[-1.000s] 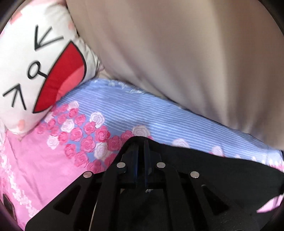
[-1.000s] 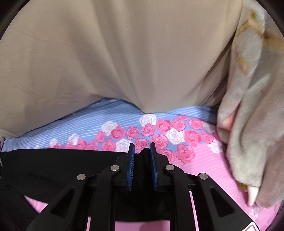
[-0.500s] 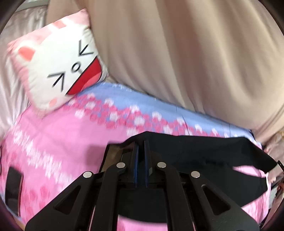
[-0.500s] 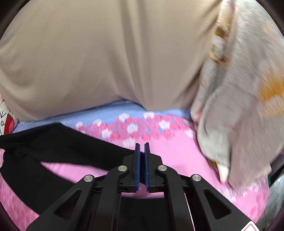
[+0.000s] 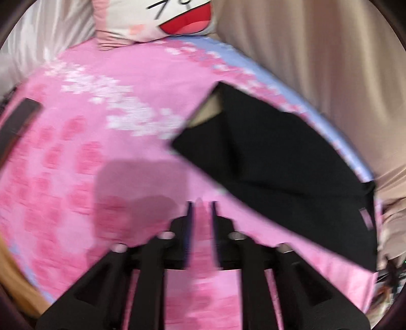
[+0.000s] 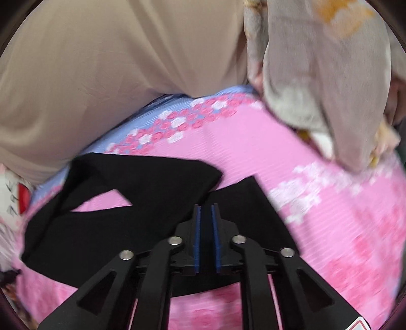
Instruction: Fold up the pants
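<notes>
The black pants [image 5: 279, 162] lie flat on the pink flowered bed sheet [image 5: 106, 121], up and to the right of my left gripper [image 5: 201, 205]. That gripper is slightly open and empty, with pink sheet showing between its fingers. In the right wrist view the pants [image 6: 132, 220] spread to the left and under my right gripper [image 6: 206, 207]. Its blue pads stand a small gap apart over the black cloth, and I see no fabric pinched between them.
A cat-face pillow [image 5: 162, 17] lies at the head of the bed. A beige curtain [image 6: 114, 63] hangs behind the bed. A grey patterned blanket [image 6: 324, 76] is bunched at the right. A dark flat object [image 5: 17, 121] lies on the sheet at the left.
Both grippers have let go of the pants and pulled back and up. The pants now lie on the sheet, and the left gripper is clear of them.
</notes>
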{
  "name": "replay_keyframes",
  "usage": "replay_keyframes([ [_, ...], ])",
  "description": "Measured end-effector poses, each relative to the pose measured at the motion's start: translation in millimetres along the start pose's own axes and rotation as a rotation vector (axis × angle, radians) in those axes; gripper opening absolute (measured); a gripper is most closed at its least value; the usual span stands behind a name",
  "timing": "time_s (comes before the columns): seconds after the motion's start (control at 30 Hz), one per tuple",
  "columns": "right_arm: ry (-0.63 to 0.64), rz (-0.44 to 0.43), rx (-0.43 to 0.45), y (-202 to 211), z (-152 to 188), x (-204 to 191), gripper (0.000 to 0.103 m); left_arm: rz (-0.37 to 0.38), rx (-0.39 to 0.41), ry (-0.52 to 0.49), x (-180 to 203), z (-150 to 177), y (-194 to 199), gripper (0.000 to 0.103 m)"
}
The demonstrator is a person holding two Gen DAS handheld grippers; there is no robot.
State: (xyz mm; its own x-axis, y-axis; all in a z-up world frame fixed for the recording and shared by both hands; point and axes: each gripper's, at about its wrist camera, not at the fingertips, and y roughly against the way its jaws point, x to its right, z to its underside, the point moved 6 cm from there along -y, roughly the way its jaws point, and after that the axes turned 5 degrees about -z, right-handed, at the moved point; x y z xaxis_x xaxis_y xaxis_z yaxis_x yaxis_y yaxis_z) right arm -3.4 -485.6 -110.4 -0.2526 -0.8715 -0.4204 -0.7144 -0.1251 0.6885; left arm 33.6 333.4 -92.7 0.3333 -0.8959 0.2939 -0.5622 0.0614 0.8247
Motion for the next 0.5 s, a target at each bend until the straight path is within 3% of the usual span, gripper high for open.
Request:
replay_keyframes([
  [0.03, -0.042, -0.052, -0.004, -2.9, 3.7, -5.1, 0.037, 0.044, 0.009, 0.017, 12.6, -0.9, -1.3, 0.053],
  [0.07, -0.062, -0.076, 0.000, -3.5, 4.3, -9.3, 0.050, 0.085, 0.016, 0.039, 22.5, -2.4, -3.2, 0.076],
  [0.1, -0.094, -0.120, 0.007, -5.3, 5.0, -15.0, 0.055, 0.129, 0.017, 0.063, 34.0, -5.7, -7.2, 0.084],
  [0.23, -0.301, -0.316, -0.056, -22.9, 5.7, -25.4, 0.061, 0.216, -0.070, 0.200, 52.9, -20.2, -37.3, 0.086],
  [0.27, -0.341, -0.325, -0.081, -27.2, 7.7, -25.2, 0.061, 0.232, -0.099, 0.226, 53.7, -21.2, -44.9, 0.086],
  [0.33, -0.395, -0.273, -0.138, -37.0, 14.2, -21.0, 0.061, 0.251, -0.155, 0.298, 53.9, -24.0, -60.5, 0.086],
  [0.43, -0.389, -0.159, -0.160, -50.4, 20.8, -13.3, 0.061, 0.231, -0.133, 0.303, 56.4, -31.8, -61.9, 0.085],
  [0.5, -0.383, -0.156, -0.141, -60.9, 19.9, -17.7, 0.062, 0.204, -0.137, 0.315, 57.3, -36.2, -68.0, 0.076],
])
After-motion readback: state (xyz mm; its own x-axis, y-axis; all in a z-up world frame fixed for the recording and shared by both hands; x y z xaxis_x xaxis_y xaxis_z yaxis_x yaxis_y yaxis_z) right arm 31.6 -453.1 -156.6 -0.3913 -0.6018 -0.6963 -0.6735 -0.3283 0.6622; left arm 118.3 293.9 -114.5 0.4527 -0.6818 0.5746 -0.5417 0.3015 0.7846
